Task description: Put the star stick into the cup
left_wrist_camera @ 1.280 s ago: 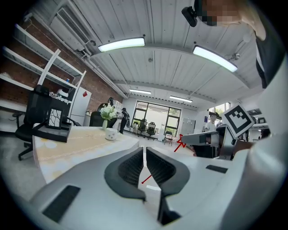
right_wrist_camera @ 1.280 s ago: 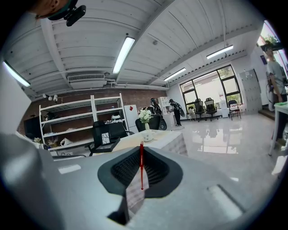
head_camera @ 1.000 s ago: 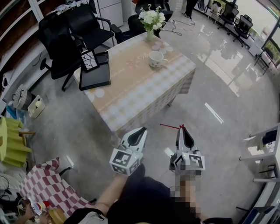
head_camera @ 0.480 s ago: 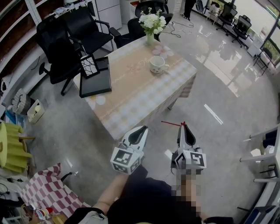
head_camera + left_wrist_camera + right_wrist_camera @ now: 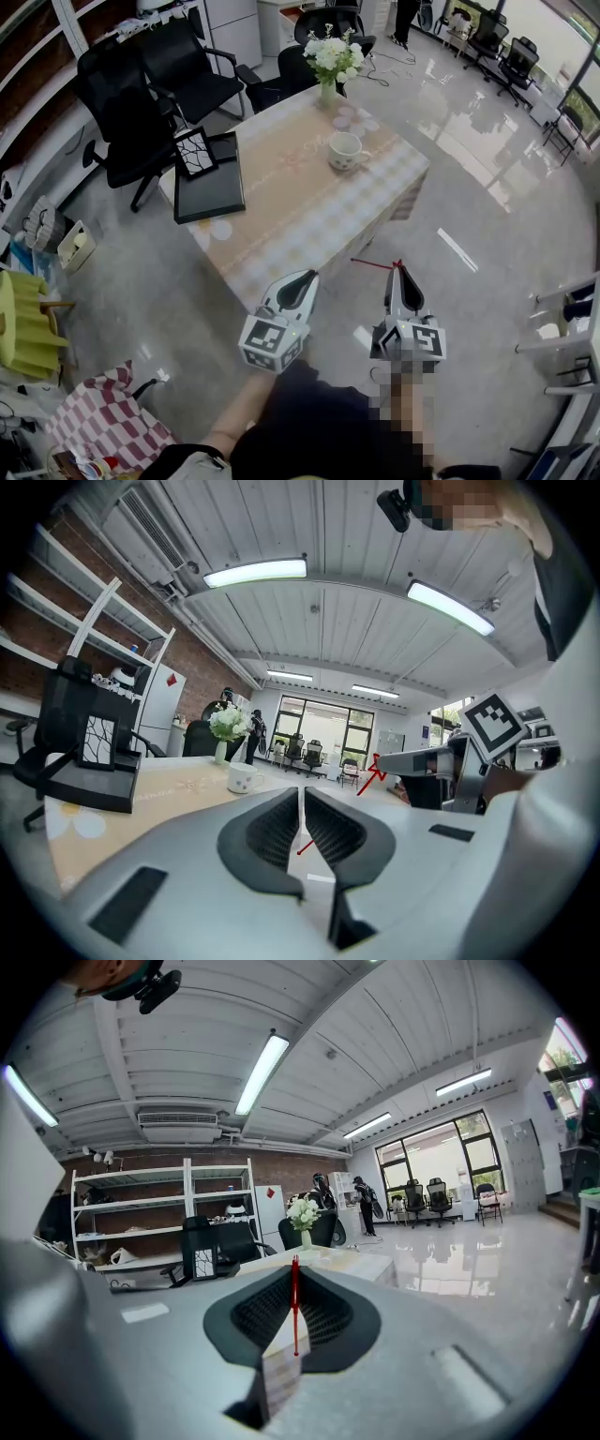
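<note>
Star stick (image 5: 373, 264): thin and red, clamped at the tip of the right hand-held gripper (image 5: 397, 274). Its free length pointed left, level above the floor (image 5: 487, 216). It hung near the tabletop's near corner, apart from it and well apart from the cup.
Right hand-held gripper: jaws pressed together on the stick, which stood upright between the black ribbed pads in the right gripper view. It was held over the floor on the near right of the tabletop and pointed far.
Left hand-held gripper (image 5: 307, 278): jaws together except for a narrow slit, with nothing gripped. It sat just left of the right one, its tip at the tabletop's near edge.
Cup (image 5: 345, 150): white, with a handle on its right side, upright on the far right part of the tabletop.
Tabletop (image 5: 281, 211): covered by a pale checked cloth and turned cornerwise to the person.
Flowers (image 5: 334, 52): a white bunch in a small vase at the far corner, beyond the cup.
Black tray (image 5: 211, 187): flat on the left side of the tabletop.
Frame (image 5: 197, 152): stood tilted at the tray's far end and showed a crack-like pattern.
Chairs (image 5: 141, 103): black office chairs on the far left, beside the tabletop.
</note>
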A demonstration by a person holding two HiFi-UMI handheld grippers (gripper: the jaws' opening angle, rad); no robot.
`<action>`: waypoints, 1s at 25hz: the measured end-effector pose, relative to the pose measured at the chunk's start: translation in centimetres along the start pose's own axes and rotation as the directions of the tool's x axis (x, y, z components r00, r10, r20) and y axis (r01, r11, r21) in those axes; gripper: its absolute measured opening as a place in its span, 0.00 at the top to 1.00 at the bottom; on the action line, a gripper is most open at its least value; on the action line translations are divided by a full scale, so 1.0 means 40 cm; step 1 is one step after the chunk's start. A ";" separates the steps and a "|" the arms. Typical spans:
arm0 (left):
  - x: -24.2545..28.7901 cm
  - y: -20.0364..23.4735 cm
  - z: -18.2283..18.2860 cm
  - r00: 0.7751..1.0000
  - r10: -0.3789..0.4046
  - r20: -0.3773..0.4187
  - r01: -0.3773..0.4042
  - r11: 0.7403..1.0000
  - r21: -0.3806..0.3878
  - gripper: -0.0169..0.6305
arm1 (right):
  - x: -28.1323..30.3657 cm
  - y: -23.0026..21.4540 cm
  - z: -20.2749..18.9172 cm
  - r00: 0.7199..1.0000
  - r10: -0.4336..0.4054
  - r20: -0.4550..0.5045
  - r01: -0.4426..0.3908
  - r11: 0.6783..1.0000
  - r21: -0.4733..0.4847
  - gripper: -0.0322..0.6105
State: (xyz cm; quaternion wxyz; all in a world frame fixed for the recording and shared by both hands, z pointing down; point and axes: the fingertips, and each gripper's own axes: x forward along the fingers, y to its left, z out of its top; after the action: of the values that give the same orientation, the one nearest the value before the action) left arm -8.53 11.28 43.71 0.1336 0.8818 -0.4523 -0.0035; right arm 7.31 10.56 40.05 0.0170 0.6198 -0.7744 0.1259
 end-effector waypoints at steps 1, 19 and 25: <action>0.004 0.009 0.003 1.000 0.000 0.001 0.000 1.000 0.001 0.93 | 0.009 0.001 0.004 1.000 -0.003 0.003 0.003 1.000 -0.002 0.92; 0.039 0.068 0.012 0.999 -0.053 -0.003 0.053 0.999 -0.006 0.93 | 0.067 0.021 0.029 0.999 -0.042 0.029 0.042 0.999 0.002 0.92; 0.024 0.071 0.002 0.999 -0.043 -0.020 0.042 0.999 -0.005 0.93 | 0.056 0.030 0.025 0.999 -0.038 0.024 0.038 0.999 0.006 0.92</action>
State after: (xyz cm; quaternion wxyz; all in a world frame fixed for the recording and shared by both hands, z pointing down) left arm -10.22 8.90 44.40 0.1398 0.8909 -0.4321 0.0015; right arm 5.78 8.45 39.29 0.0084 0.6358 -0.7624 0.1204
